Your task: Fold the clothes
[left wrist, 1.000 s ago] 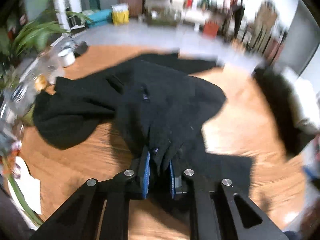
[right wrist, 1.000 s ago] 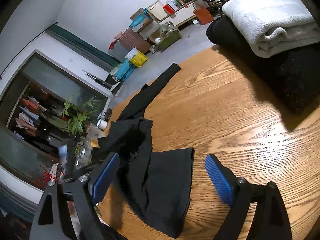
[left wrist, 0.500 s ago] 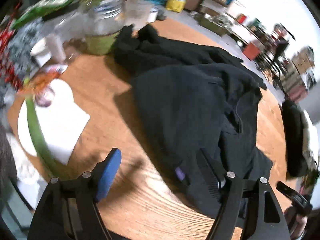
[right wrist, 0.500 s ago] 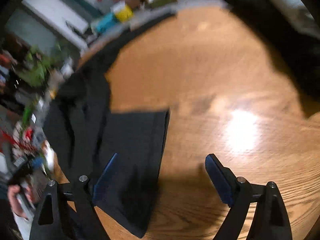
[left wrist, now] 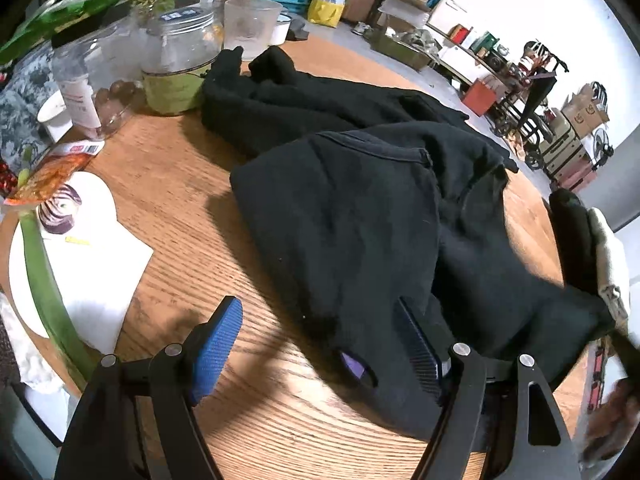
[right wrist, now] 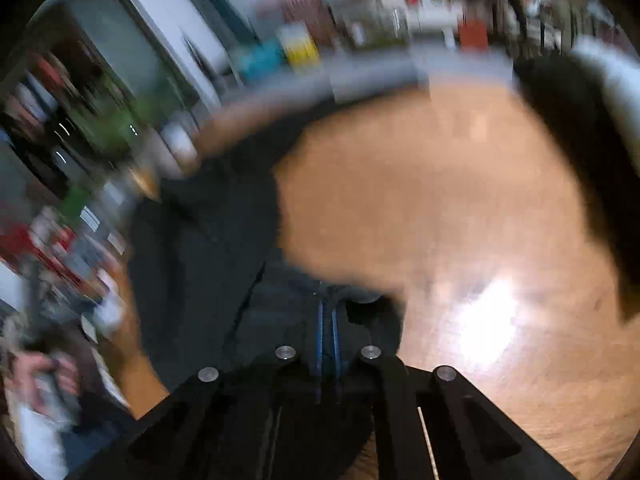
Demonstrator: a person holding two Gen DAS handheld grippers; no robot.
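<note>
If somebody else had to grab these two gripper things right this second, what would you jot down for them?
Left gripper: open, holding nothing, its fingers straddling the near edge of the black garment.
Right gripper: fingers shut on a corner of the same dark cloth; that view is blurred, so check the hold.
Things: the garment lies rumpled and partly doubled over on the round wooden table. A folded stack sits at the table's far right edge. Jars and a plate crowd the left side.
Done: apparently a first fold.
Left: grip the near edge with the left, flatten the cloth, finish folding.
</note>
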